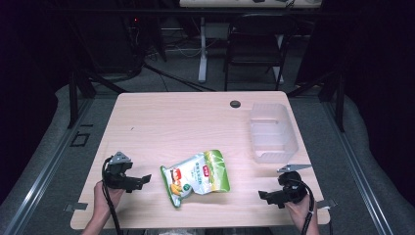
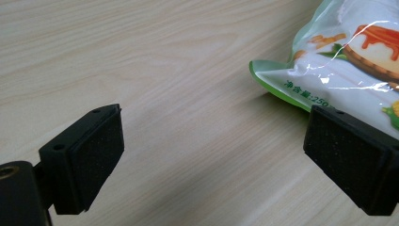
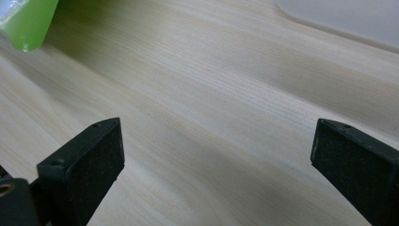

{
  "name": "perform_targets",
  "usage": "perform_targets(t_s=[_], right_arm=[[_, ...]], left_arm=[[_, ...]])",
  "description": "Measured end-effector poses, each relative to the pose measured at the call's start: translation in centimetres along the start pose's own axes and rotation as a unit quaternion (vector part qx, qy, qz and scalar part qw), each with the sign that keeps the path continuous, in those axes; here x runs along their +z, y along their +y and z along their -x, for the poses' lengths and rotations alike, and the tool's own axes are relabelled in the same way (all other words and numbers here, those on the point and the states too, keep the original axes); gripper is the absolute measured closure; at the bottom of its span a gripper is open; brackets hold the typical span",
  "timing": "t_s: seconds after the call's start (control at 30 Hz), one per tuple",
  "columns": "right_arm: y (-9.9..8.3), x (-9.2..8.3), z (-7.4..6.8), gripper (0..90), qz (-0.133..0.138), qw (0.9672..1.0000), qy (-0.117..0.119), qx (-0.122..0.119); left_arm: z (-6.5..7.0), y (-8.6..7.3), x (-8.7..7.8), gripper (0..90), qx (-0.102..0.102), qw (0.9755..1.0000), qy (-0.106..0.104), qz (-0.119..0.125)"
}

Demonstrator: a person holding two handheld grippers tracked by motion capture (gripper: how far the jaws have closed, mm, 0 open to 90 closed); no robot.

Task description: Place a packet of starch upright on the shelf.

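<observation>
Nothing gripped yet. Bag (image 1: 195, 178) lies flat on the table (image 1: 171, 117), near the front edge, roughly midway between the two grippers. Clear bin (image 1: 272, 131) sits at the right side, further back, and looks empty, well apart from the bag.

Left gripper (image 1: 139, 181): jaws wide, nothing between them, near the bag's left end but not touching. In the left gripper view the bag's green-edged corner (image 2: 282, 84) sits just past the right-hand jaw (partly behind it).

Right gripper (image 1: 266, 196): jaws also wide, empty, aimed at bare wood. Right gripper view catches a green bag corner (image 3: 26, 23) top left and the bin's edge (image 3: 343, 16) top right; both clear of the jaws.

My read: likely job is bag into bin, and it's at the very start. Done: both grippers opened and flanking the bag. Left: close in, pinch an edge or corner, lift, carry to the bin, drop.
</observation>
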State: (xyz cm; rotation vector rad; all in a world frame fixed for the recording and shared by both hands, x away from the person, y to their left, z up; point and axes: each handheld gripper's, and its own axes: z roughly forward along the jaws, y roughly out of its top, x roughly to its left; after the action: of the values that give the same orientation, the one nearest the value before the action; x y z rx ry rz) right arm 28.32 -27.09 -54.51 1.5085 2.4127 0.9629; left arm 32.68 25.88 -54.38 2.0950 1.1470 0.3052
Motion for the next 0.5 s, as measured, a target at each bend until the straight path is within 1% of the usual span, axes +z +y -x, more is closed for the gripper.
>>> perform_targets(t_s=[0.13,0.17,0.37,0.5], right_arm=[[0.04,-0.05,-0.10,2.8,0.002,1.0000,-0.004,-0.004],[0.03,0.00,-0.12,2.8,0.002,1.0000,-0.004,-0.005],[0.11,0.13,-0.30,2.8,0.002,1.0000,0.005,-0.004],[0.13,0.06,-0.50,2.1,-0.002,0.9999,0.012,-0.007]], left_arm=[[-0.05,-0.03,0.10,5.8,-0.004,1.0000,-0.005,0.004],[-0.09,0.00,0.11,5.8,-0.003,1.0000,-0.004,0.005],[-0.11,0.01,0.16,5.6,-0.001,1.0000,-0.004,0.007],[-0.20,0.05,0.35,5.4,-0.005,1.0000,-0.003,0.006]])
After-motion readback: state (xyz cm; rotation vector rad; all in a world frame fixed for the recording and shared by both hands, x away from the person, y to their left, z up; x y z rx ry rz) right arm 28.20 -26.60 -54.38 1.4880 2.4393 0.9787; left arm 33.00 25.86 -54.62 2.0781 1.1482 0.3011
